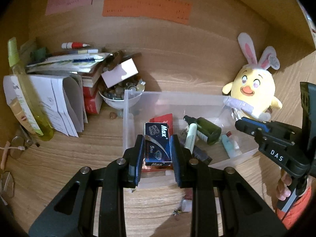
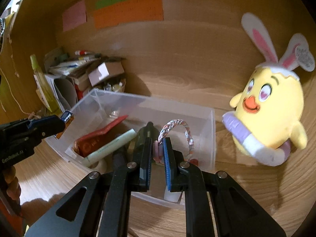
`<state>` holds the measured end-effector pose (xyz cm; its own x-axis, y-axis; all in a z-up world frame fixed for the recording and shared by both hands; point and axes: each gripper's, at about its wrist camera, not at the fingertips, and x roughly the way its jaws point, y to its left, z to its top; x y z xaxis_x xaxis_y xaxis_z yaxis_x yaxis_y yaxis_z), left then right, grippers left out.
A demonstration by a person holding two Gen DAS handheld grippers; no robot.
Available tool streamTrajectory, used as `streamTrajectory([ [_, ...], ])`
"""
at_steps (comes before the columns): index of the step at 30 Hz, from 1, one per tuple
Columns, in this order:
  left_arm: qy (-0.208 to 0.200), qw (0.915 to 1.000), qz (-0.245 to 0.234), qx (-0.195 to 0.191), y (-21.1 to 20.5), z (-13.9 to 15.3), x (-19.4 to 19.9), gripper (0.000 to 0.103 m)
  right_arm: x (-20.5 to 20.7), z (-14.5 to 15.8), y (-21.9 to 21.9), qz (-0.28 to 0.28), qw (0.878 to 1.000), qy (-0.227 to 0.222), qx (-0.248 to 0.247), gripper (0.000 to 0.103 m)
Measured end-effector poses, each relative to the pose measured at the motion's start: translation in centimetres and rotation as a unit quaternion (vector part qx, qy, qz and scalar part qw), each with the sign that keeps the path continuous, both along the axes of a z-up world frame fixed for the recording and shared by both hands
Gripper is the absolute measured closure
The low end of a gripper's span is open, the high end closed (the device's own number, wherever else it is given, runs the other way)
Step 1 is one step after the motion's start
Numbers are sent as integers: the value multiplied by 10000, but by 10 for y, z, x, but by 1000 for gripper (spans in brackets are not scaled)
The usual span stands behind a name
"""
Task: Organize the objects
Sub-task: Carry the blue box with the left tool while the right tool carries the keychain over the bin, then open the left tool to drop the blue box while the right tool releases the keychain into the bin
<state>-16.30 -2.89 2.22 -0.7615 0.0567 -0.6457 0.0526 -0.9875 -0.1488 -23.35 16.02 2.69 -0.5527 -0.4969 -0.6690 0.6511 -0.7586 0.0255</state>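
left gripper (image 1: 157,150) is gripping the small blue max box (image 1: 157,144) between its jaws, pads pressing both long sides, box's long axis running straight out along the fingers. the box is hanging just over the near-left corner of the clear plastic bin (image 1: 126,118), so the drop looks like a short move forward and down into it.

right gripper (image 2: 158,148) is clenching tight on a braided bracelet (image 2: 178,124), pinching it at the pinkish clasp end with the loop arching up and away to the right past the fingertips. it is sitting over the near wall of the bin, closer to the inside than the left one.

already lying in the bin: a red packet (image 2: 98,138), a pale green pen (image 2: 112,145), a dark green bottle (image 1: 209,131).

beyond the bin, a yellow chick plush (image 2: 274,108) is leaning at its far right corner; a stack of papers (image 1: 63,106) is piling up on the table to the left.
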Motion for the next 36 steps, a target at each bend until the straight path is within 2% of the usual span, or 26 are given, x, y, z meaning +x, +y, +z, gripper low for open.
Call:
streamTrajectory([
  [10,-217,9997,-101,28,2,-16,-16,77,-8,-16,-6,31,9995,-203,227,93],
  [23,-278,9992,-274,127,5,-20,-19,77,-2,-13,-10,22,9989,-44,472,91],
  [29,-214,9990,-328,209,4,-12,-12,76,5,-5,-8,11,9990,107,425,68],
  [32,-130,9992,-332,168,5,-7,-6,68,11,0,-7,6,9988,208,439,61],
  [36,3,9993,-350,103,7,3,6,52,21,7,-3,40,9987,322,399,48],
])
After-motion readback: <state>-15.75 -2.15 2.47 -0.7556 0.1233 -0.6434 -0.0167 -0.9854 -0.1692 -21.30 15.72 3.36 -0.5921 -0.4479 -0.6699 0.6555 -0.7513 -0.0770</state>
